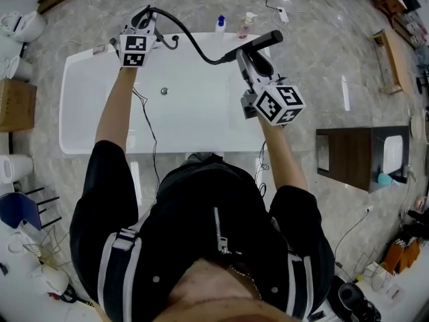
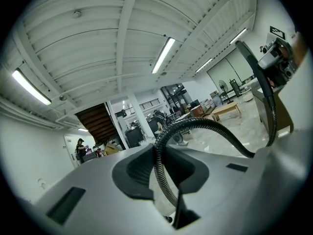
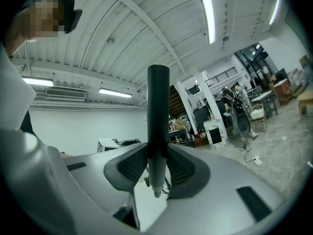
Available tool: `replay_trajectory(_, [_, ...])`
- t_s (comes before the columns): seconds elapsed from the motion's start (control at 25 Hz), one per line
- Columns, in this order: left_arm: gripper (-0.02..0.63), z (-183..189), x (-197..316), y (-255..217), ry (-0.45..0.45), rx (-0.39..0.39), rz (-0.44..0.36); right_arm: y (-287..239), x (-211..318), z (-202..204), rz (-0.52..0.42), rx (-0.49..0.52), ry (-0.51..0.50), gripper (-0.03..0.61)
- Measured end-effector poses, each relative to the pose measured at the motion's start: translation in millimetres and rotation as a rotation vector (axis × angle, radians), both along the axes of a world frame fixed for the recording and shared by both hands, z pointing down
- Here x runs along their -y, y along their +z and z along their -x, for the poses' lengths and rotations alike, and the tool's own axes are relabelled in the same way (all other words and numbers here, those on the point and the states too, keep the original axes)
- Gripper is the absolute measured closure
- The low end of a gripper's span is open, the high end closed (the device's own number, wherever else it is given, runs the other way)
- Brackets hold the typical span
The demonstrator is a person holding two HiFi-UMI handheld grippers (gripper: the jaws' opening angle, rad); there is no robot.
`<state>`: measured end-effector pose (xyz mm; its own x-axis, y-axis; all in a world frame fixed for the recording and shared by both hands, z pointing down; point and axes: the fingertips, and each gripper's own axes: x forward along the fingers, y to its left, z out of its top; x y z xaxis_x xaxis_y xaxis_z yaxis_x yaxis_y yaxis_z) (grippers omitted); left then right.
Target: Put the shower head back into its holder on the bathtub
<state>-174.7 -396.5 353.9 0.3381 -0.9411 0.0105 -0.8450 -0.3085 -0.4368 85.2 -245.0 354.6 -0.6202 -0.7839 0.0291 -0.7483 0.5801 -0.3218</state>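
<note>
1. Right gripper [image 3: 156, 169] clenched on the slim black rod-shaped shower head [image 1: 259, 41], above the far rim of the white bathtub [image 1: 87, 116]
2. Left gripper [image 2: 159, 174] clamped on the black ribbed hose [image 2: 208, 126]
3. Best practice: feed hose slack while seating the handle squarely, without twisting

1. A white rectangular bathtub [image 1: 80, 113] lies before the person, with a round metal drain [image 1: 163, 91] in its floor.
2. Two small plastic bottles [image 1: 220, 23] stand at its far edge.
3. Over the tub, a black ribbed hose [image 1: 194, 45] runs from the left gripper [image 1: 143, 20] to the black rod-shaped shower head [image 1: 261, 42] in the right gripper [image 1: 247, 58].
4. A dark wooden cabinet [image 1: 348, 153] stands right of the tub, well apart.
</note>
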Motion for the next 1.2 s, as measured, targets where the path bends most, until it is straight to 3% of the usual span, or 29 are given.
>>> replay_trajectory(0.32, [0.537, -7.2, 13.1, 22.0, 0.020, 0.015, 0.033, 15.4, 3.2, -4.5, 0.036, 0.001, 0.028, 0.451])
replay_trajectory(1.2, [0.537, 2.5, 45.7, -4.9, 0.006, 0.048, -0.045, 16.5, 25.2, 3.1, 0.038, 0.023, 0.048, 0.451])
